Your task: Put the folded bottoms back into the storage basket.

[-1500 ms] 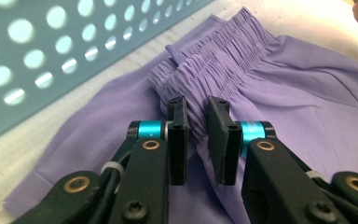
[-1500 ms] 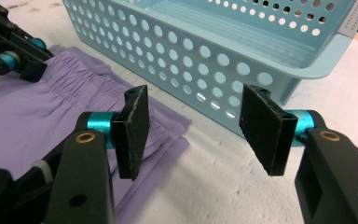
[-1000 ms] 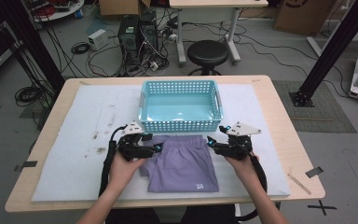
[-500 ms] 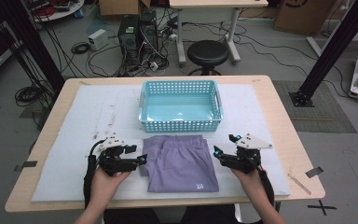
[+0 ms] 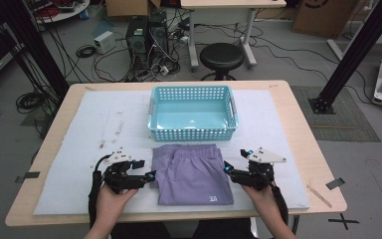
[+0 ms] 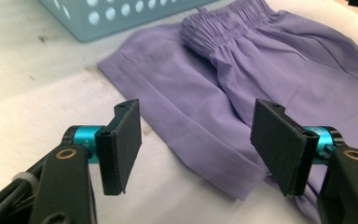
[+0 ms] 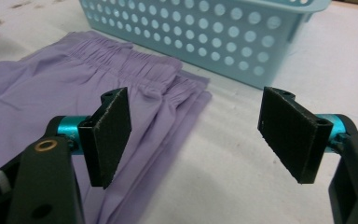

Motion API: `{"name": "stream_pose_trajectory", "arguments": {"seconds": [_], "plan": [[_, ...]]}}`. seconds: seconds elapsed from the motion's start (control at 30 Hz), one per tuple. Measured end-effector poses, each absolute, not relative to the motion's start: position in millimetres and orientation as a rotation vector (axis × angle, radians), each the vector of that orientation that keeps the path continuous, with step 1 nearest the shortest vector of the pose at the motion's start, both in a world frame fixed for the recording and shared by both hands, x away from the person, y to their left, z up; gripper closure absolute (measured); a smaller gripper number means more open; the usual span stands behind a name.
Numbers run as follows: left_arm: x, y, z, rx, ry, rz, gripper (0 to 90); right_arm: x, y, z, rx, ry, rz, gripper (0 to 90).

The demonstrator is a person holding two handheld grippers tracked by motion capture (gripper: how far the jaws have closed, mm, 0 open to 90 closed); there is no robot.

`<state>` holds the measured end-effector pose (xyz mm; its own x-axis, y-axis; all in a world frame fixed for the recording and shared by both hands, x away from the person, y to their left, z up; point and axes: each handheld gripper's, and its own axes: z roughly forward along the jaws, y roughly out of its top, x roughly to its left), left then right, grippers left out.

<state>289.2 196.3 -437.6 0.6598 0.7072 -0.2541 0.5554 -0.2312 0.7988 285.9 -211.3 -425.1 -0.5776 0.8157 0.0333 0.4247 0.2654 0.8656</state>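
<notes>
Folded purple shorts (image 5: 193,172) lie flat on the white mat (image 5: 104,124) near the front edge of the table (image 5: 298,104), just in front of a light-blue perforated basket (image 5: 193,112) that stands at the table's middle. The waistband (gathered elastic) points toward the basket and nearly reaches its front wall.

The left hand-held gripper (image 5: 149,176) hovers just beside the shorts' left edge, its jaws spread wide and nothing between them; in the left gripper view (image 6: 196,144) the hem of the shorts runs across the gap below the pads, with no pad pressing on the cloth. Its jaws have just been opening.

The right hand-held gripper (image 5: 227,169) sits just off the shorts' right edge, likewise released. In the right gripper view (image 7: 196,135) the gap between its pads looks onto bare mat and the outer fold of the shorts, with the basket's wall beyond. Its jaws have also just been opening, empty.

Both hands rest low over the mat, toward the front edge, flanking the shorts.
</notes>
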Motion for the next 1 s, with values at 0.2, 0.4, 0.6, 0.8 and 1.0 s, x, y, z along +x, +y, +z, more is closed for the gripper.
{"name": "stream_pose_trajectory", "arguments": {"seconds": [0.2, 0.4, 0.6, 0.8, 1.0], "plan": [[289, 196, -442, 1.913, 1.022, 0.19, 32.1, 284, -212, -424, 1.11, 2.129, 1.256, 26.4], [290, 196, -446, 1.886, 1.044, 0.129, 30.6, 286, -216, -425, 1.113, 2.122, 1.255, 26.4], [293, 192, -451, 1.89, 1.064, 0.081, 30.6, 288, -216, -427, 1.111, 2.148, 1.253, 26.4], [292, 190, -452, 1.886, 1.078, 0.077, 30.6, 288, -213, -429, 1.115, 2.169, 1.25, 26.4], [290, 192, -452, 1.883, 1.095, 0.079, 30.5, 288, -212, -430, 1.119, 2.175, 1.248, 26.4]]}}
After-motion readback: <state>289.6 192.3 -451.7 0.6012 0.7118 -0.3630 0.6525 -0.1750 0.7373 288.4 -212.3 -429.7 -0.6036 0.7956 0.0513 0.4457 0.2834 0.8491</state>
